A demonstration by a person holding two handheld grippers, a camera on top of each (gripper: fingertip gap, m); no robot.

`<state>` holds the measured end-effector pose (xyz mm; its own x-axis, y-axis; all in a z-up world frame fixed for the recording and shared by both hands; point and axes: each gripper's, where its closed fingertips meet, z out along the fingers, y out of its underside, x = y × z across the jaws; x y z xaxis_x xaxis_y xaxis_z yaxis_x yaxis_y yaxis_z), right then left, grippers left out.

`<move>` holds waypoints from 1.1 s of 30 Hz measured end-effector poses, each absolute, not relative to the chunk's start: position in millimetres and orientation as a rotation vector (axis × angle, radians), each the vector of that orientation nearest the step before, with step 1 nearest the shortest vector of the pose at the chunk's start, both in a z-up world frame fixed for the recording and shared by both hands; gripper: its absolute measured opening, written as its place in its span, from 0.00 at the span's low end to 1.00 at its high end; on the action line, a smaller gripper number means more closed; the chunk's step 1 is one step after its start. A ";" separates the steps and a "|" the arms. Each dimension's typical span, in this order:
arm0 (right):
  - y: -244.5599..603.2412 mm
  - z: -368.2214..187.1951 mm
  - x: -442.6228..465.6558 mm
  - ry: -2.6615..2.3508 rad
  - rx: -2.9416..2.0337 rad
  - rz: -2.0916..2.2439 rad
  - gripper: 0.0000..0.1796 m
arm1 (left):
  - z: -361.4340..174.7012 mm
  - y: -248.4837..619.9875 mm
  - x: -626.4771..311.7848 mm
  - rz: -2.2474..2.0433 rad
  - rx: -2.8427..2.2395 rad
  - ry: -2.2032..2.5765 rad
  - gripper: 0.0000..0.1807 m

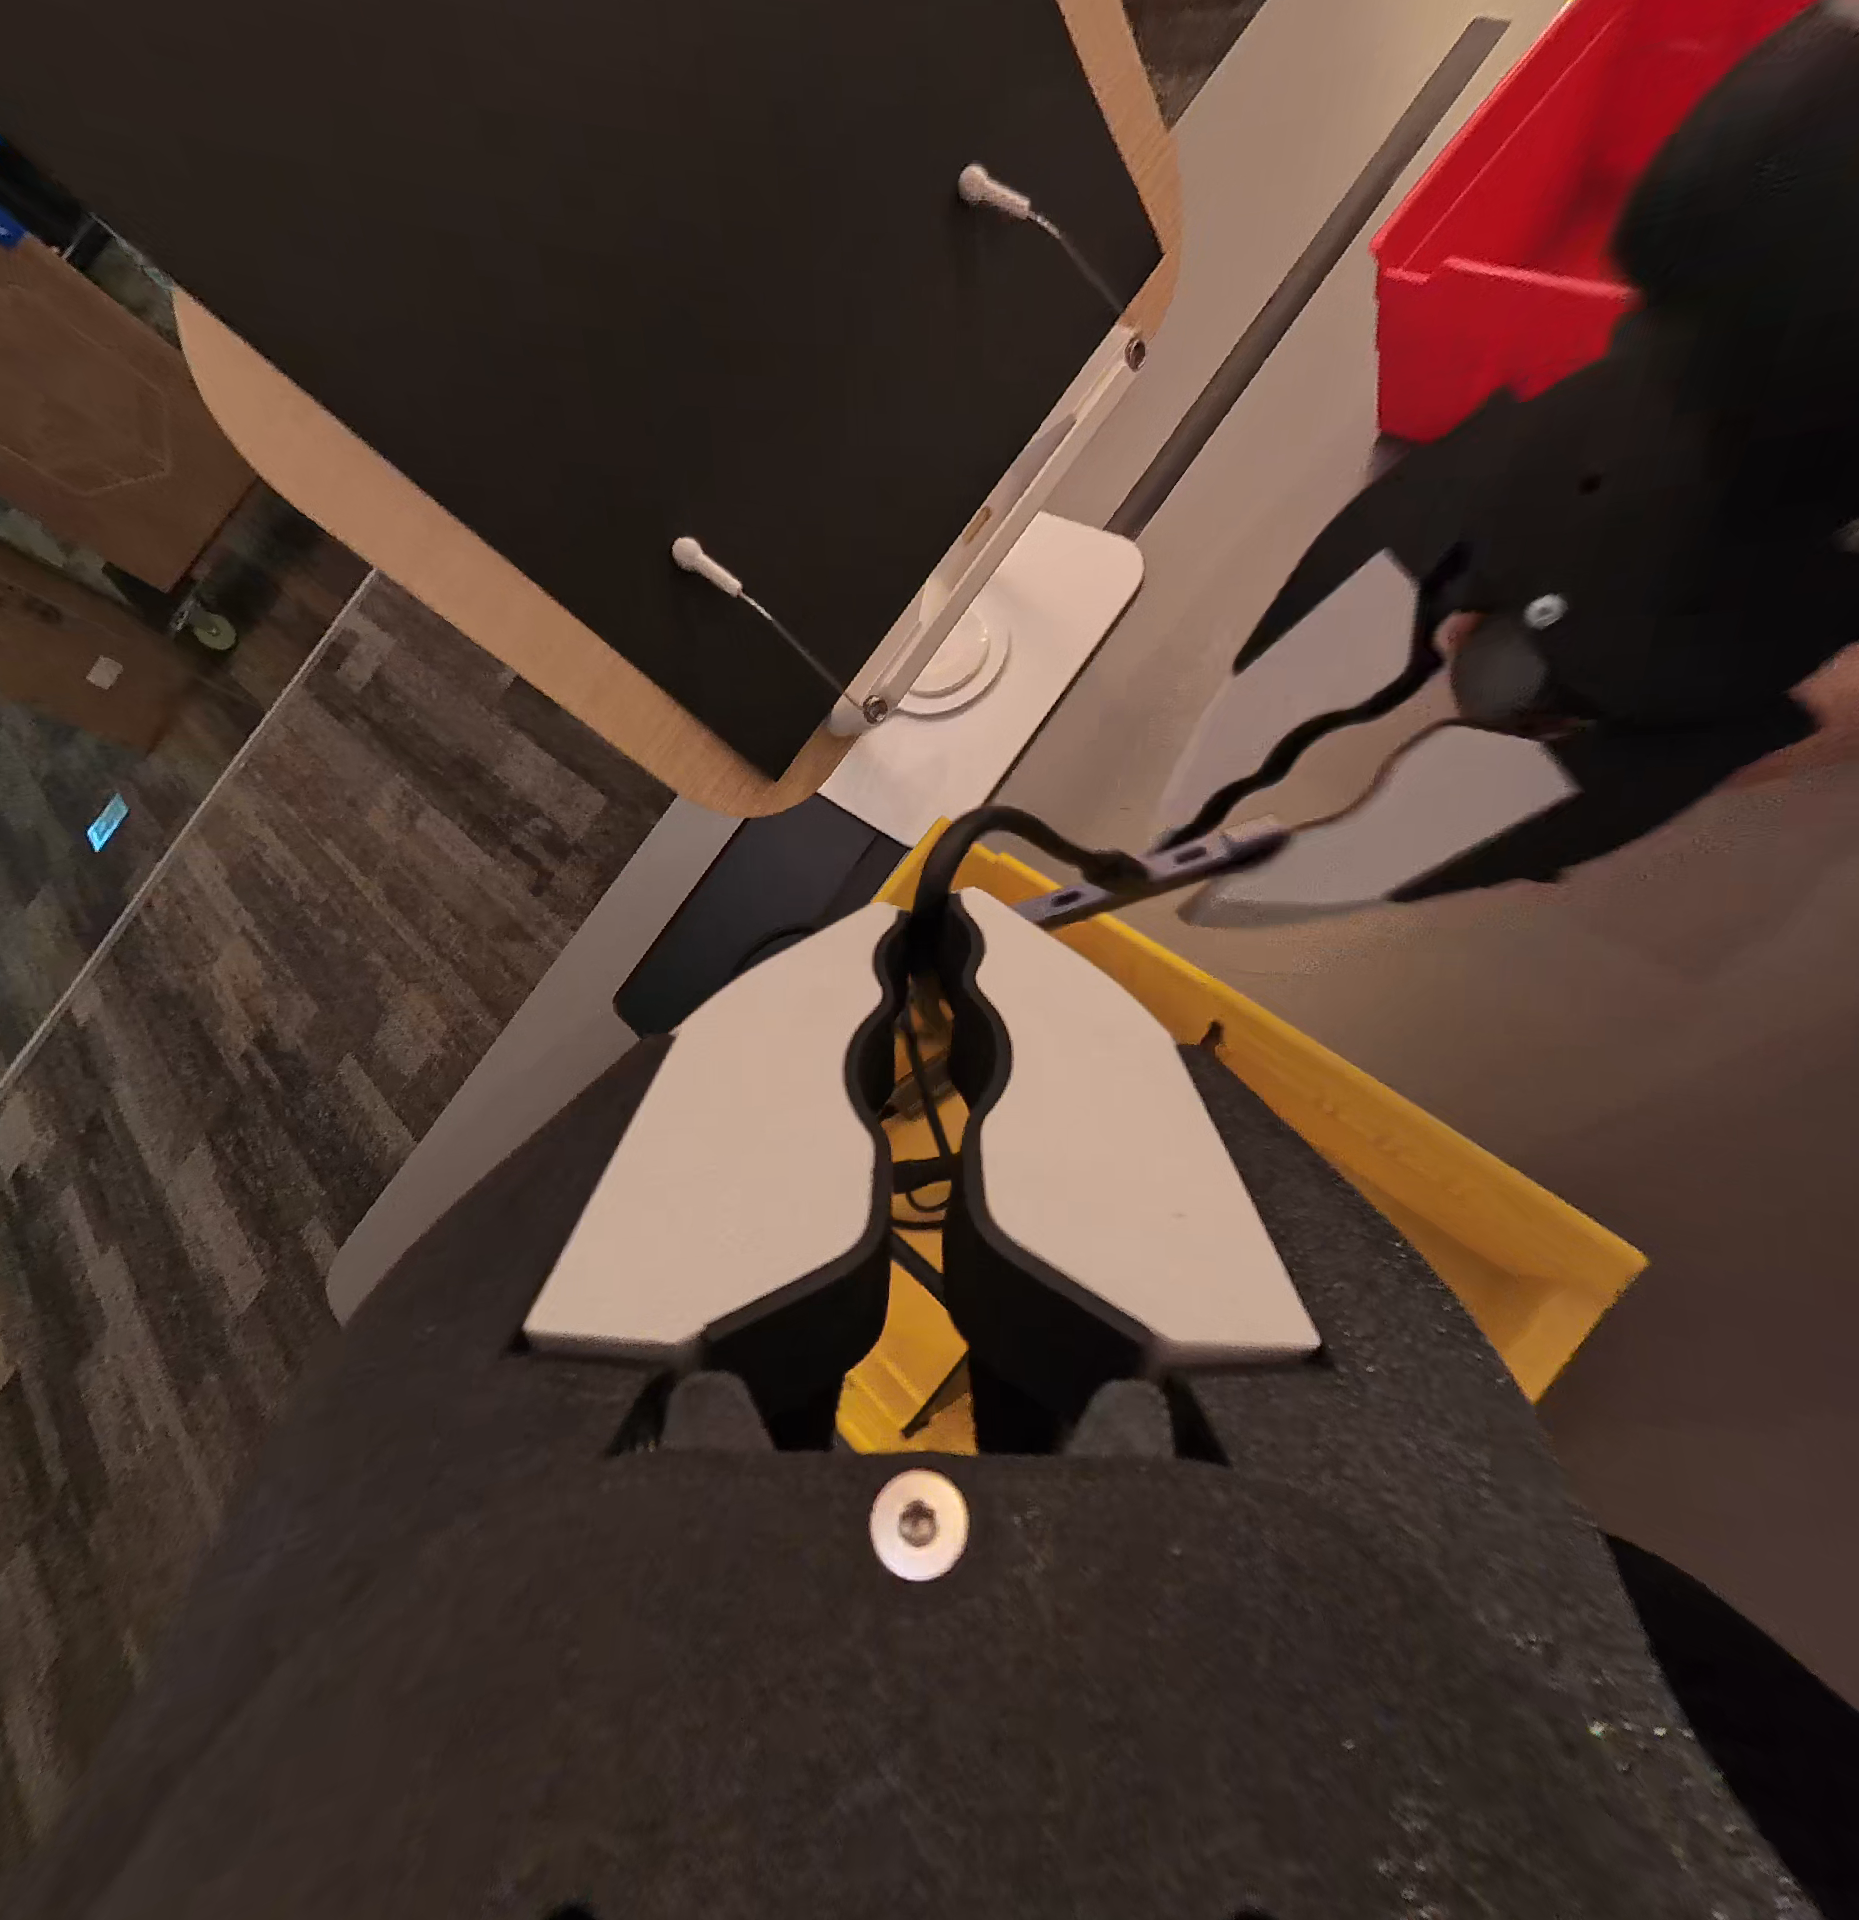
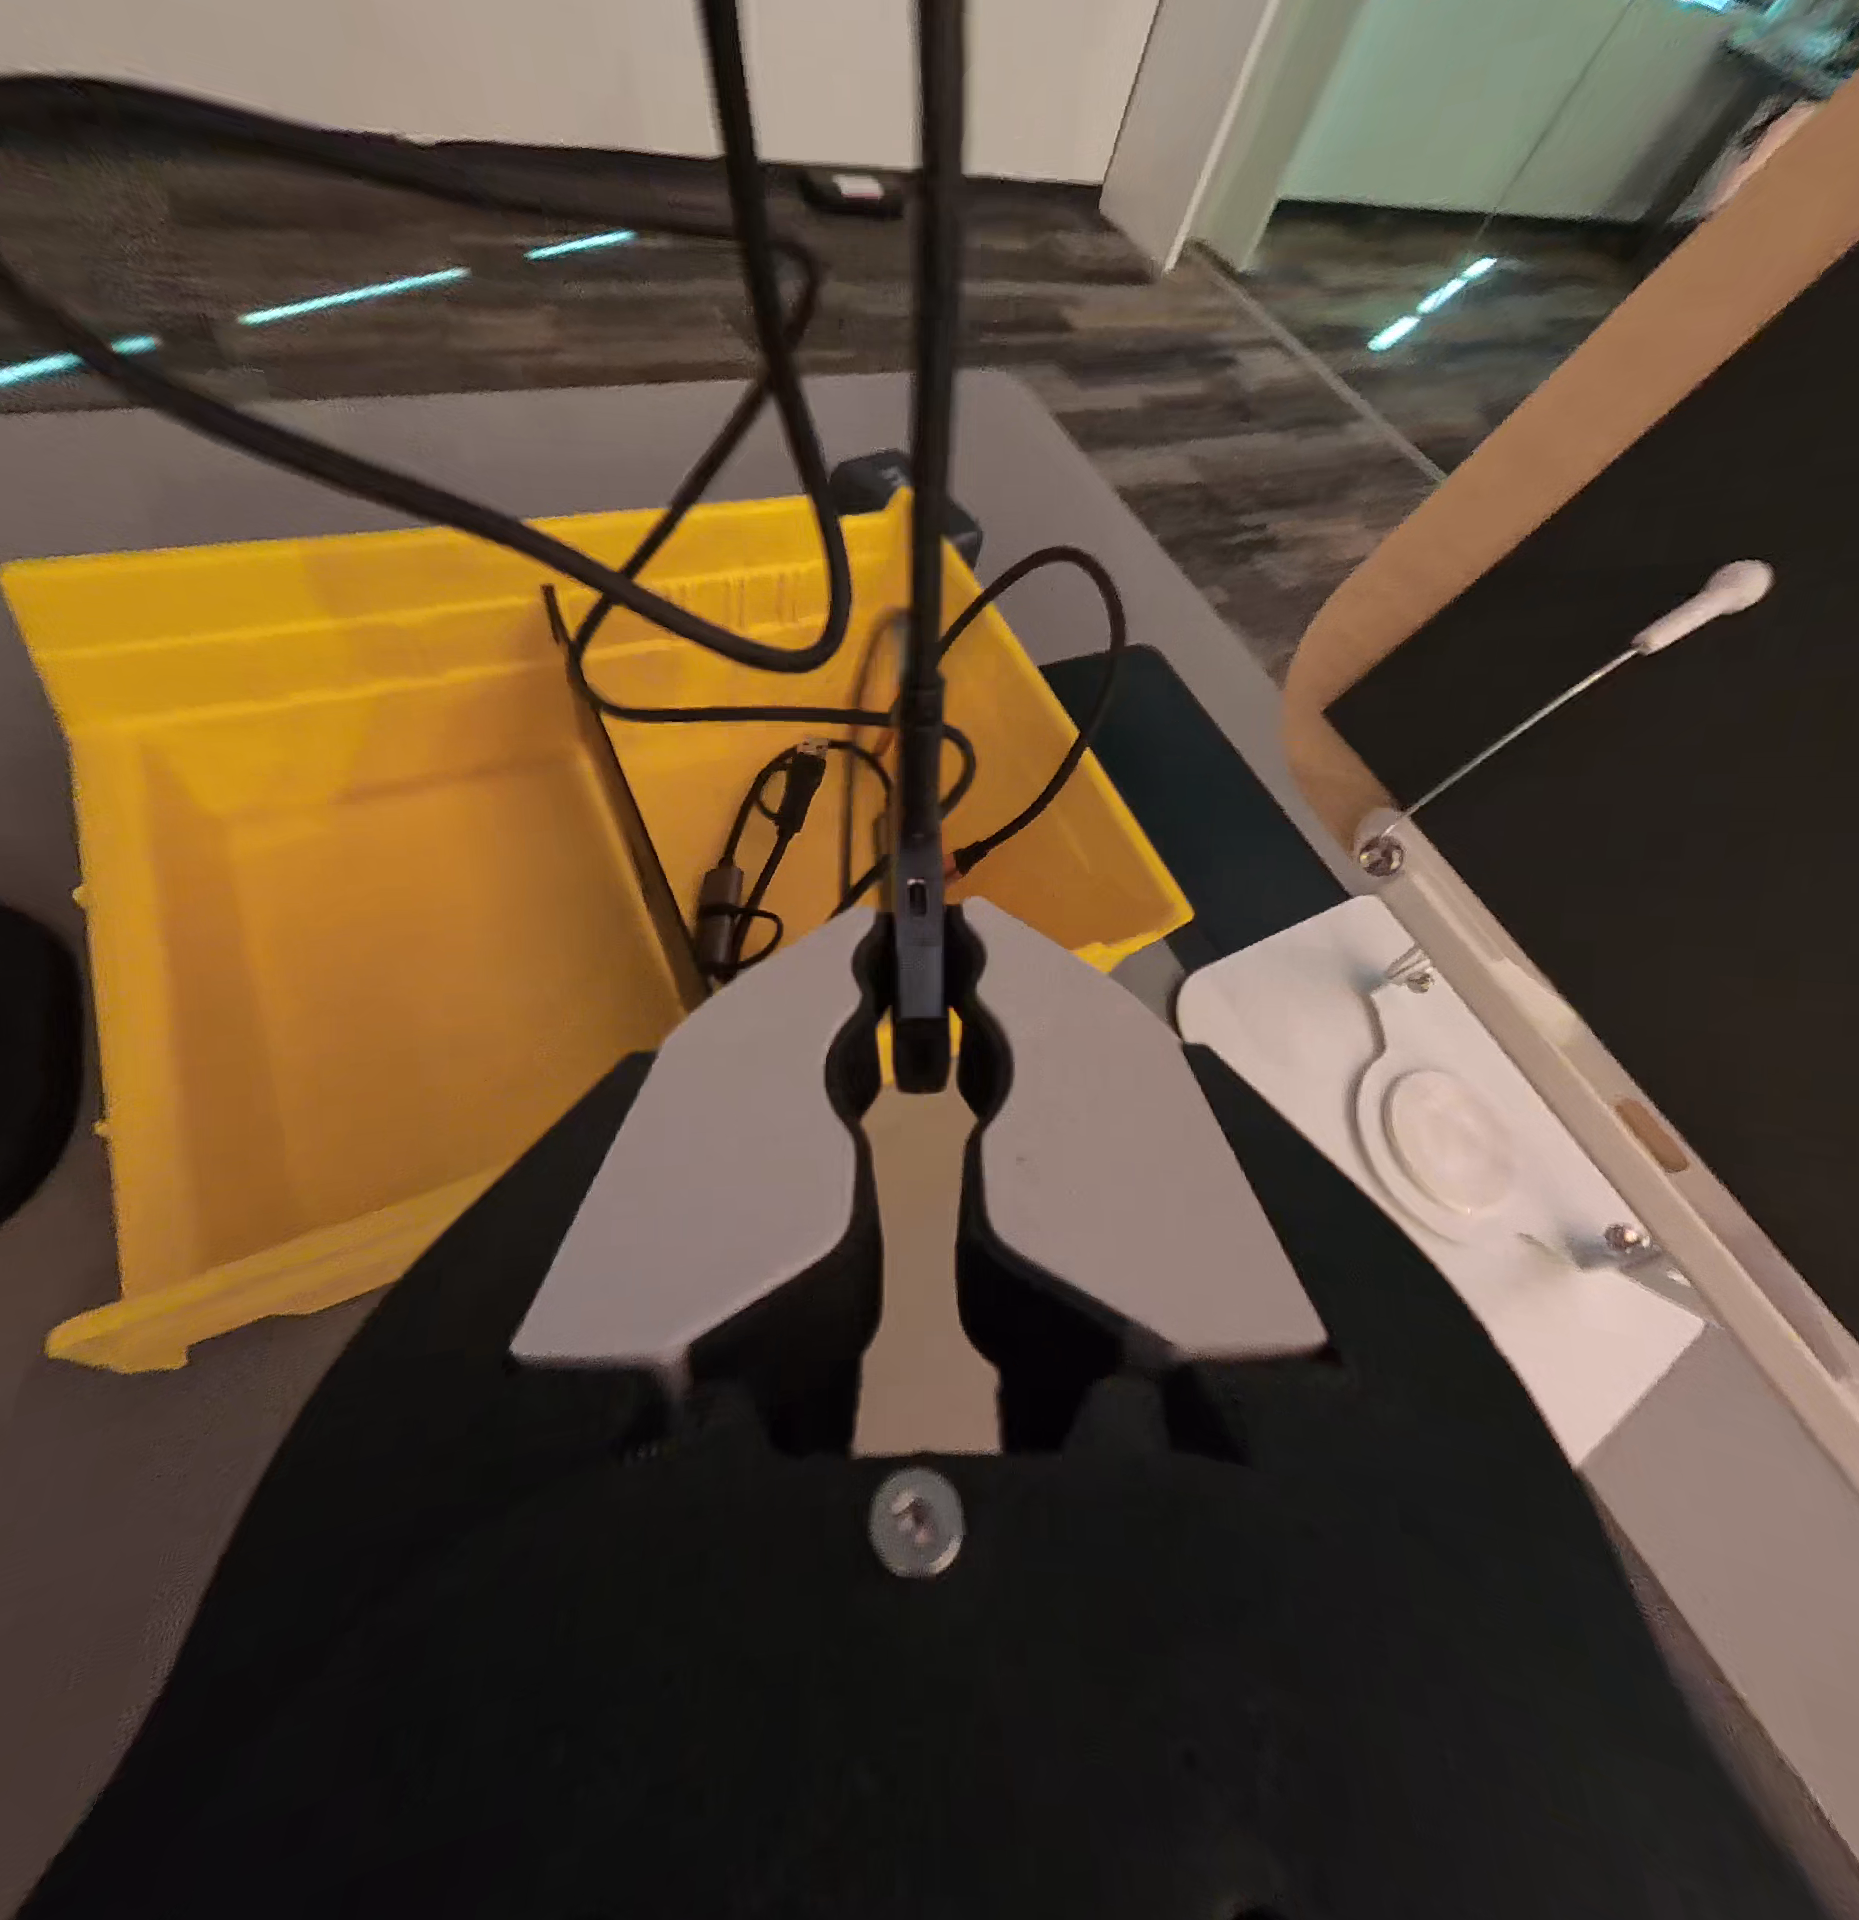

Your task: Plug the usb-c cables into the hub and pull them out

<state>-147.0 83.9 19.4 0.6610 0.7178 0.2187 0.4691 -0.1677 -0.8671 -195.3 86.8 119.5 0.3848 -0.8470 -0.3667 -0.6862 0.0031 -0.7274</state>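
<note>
My right gripper (image 2: 920, 935) is shut on a slim dark grey hub (image 2: 917, 971) and holds it above the yellow bin (image 2: 385, 831). A small port shows on the hub's face. A black cable (image 2: 933, 416) leaves the hub's far end and runs up out of the right wrist view. In the left wrist view my left gripper (image 1: 930, 930) is shut on that black cable (image 1: 1008, 821), which arcs over to the hub (image 1: 1081, 894). The right gripper (image 1: 1205, 862) shows there on the right, clamped on the hub's other end.
Several loose black cables and an adapter (image 2: 779, 831) lie in the yellow bin (image 1: 1372, 1122). A red bin (image 1: 1476, 260) stands behind the right gripper. A black wood-edged panel (image 2: 1683, 831) on a white base plate (image 2: 1424, 1143) stands to the right. Carpet floor (image 1: 177, 1039) lies beyond the table edge. My right fingertips sit around 12 cm from my left ones.
</note>
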 end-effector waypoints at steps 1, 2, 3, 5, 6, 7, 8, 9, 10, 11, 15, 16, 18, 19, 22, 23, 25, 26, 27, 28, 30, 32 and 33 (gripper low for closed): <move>84.0 20.1 -147.8 -0.956 -1.808 0.314 0.06 | 120.7 84.0 -194.9 -0.232 -1.727 1.349 0.02; 85.0 21.0 -146.6 -0.947 -1.819 0.325 0.06 | 121.9 81.5 -195.8 -0.242 -1.722 1.338 0.02; 86.9 24.5 -145.0 -0.931 -1.807 0.328 0.06 | 124.6 80.7 -198.7 -0.242 -1.719 1.308 0.03; 89.5 30.0 -142.1 -0.929 -1.781 0.328 0.06 | 135.1 78.5 -211.2 -0.242 -1.711 1.197 0.19; 91.4 34.1 -139.5 -0.911 -1.773 0.339 0.06 | 140.8 71.6 -217.8 -0.277 -1.694 1.144 0.24; 93.0 39.2 -137.3 -0.897 -1.763 0.363 0.06 | 146.1 61.4 -223.9 -0.324 -1.665 1.093 0.25; 94.1 44.8 -135.4 -0.889 -1.752 0.395 0.06 | 149.7 48.9 -229.7 -0.371 -1.628 1.048 0.25; 96.4 51.9 -131.8 -0.864 -1.744 0.425 0.06 | 149.9 34.3 -234.1 -0.419 -1.585 1.016 0.24; 97.1 60.8 -129.7 -0.849 -1.730 0.477 0.06 | 146.9 19.2 -236.9 -0.464 -1.537 0.996 0.21; 95.2 71.9 -129.6 -0.854 -1.698 0.549 0.06 | 141.6 6.7 -239.6 -0.492 -1.493 0.977 0.18; 76.8 120.1 -124.3 -0.964 -1.506 0.712 0.06 | 117.2 6.2 -268.6 -0.396 -1.484 0.856 0.14; 68.2 129.0 -123.5 -1.021 -1.458 0.722 0.06 | 121.2 14.5 -279.2 -0.378 -1.460 0.799 0.14; 43.7 142.1 -125.5 -1.168 -1.339 0.745 0.06 | 135.8 30.7 -297.7 -0.439 -1.417 0.698 0.13; 35.7 145.5 -125.4 -1.216 -1.313 0.723 0.06 | 143.9 33.7 -299.3 -0.515 -1.390 0.701 0.14; 13.4 150.7 -127.3 -1.344 -1.241 0.656 0.06 | 160.6 24.1 -274.5 -0.640 -1.271 0.900 0.19; 6.4 151.8 -128.6 -1.371 -1.217 0.647 0.06 | 161.0 20.1 -261.7 -0.602 -1.234 0.984 0.22; -6.8 152.8 -131.2 -1.417 -1.168 0.633 0.06 | 159.5 5.6 -231.8 -0.562 -1.136 1.142 0.28; -13.3 153.9 -132.4 -1.431 -1.143 0.633 0.06 | 158.6 -1.7 -218.4 -0.556 -1.093 1.198 0.28; -19.5 155.0 -133.3 -1.441 -1.117 0.635 0.06 | 157.8 -5.9 -207.8 -0.536 -1.060 1.235 0.27; -25.0 156.4 -133.6 -1.445 -1.091 0.636 0.06 | 156.9 -9.6 -199.1 -0.513 -1.024 1.265 0.26; -34.7 159.4 -133.1 -1.448 -1.048 0.647 0.06 | 151.6 -19.8 -184.5 -0.511 -0.955 1.329 0.23; -42.4 161.6 -131.9 -1.446 -1.002 0.660 0.06 | 147.7 -32.3 -170.9 -0.577 -0.902 1.374 0.19; -45.2 162.2 -131.1 -1.443 -0.980 0.669 0.06 | 148.4 -37.3 -165.0 -0.598 -0.869 1.381 0.17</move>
<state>-131.1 -45.2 162.2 0.0629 0.8661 0.4960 0.1815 0.4787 -0.8590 -165.0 -37.3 148.4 0.1255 -0.8025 -0.5833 -0.1242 0.5706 -0.8118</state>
